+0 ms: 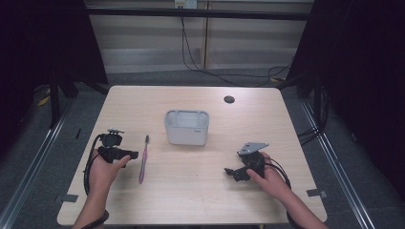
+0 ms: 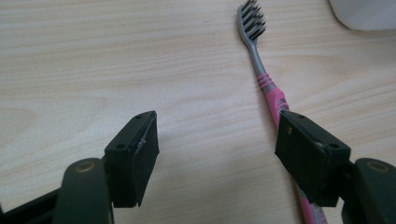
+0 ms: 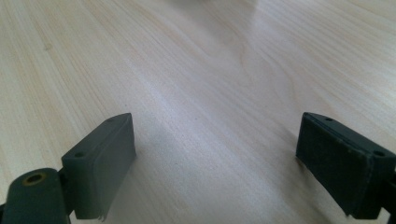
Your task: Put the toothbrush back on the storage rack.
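Note:
A pink toothbrush (image 1: 143, 160) with grey neck and dark bristles lies on the wooden table (image 1: 191, 200), bristle end toward the far side. A white rectangular cup-like container (image 1: 186, 127) stands at the table's middle. My left gripper (image 1: 130, 155) sits just left of the toothbrush, open. In the left gripper view the toothbrush (image 2: 268, 88) runs up past the right jaw, its handle partly hidden behind that jaw. My right gripper (image 1: 231, 172) rests open over bare wood at the right, nothing between its jaws (image 3: 215, 163).
A small dark round hole (image 1: 229, 99) sits near the table's far right edge. Black curtains stand on both sides, and cables trail on the floor beyond the table. Tape marks (image 1: 316, 193) lie at the near corners.

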`<state>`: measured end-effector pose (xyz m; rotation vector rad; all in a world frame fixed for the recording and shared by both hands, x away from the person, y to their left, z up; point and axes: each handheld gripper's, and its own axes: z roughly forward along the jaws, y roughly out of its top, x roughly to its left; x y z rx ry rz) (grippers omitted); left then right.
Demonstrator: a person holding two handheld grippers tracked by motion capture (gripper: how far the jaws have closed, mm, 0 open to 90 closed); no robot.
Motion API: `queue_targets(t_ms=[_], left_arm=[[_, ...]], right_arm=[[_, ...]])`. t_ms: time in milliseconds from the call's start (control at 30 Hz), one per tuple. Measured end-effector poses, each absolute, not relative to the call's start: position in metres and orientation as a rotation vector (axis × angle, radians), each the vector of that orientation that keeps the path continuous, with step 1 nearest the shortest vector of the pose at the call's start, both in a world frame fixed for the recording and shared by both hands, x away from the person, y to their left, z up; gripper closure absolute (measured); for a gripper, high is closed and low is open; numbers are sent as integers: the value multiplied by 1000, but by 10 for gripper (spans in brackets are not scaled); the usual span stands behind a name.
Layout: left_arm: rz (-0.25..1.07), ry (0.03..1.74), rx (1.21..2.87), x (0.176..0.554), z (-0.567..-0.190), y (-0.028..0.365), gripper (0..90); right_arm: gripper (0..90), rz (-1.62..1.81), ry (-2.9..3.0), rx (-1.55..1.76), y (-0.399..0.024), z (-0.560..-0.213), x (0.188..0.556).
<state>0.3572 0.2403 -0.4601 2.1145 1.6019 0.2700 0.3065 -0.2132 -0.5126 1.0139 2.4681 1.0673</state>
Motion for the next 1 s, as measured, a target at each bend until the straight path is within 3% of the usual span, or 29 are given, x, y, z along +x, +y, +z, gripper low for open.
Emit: queue_targets(t_ms=[1000], left_arm=[[24,1793,2220,391,-458,201,457]], right_arm=[[111,1069,2467,1017,-213,-513,306]])
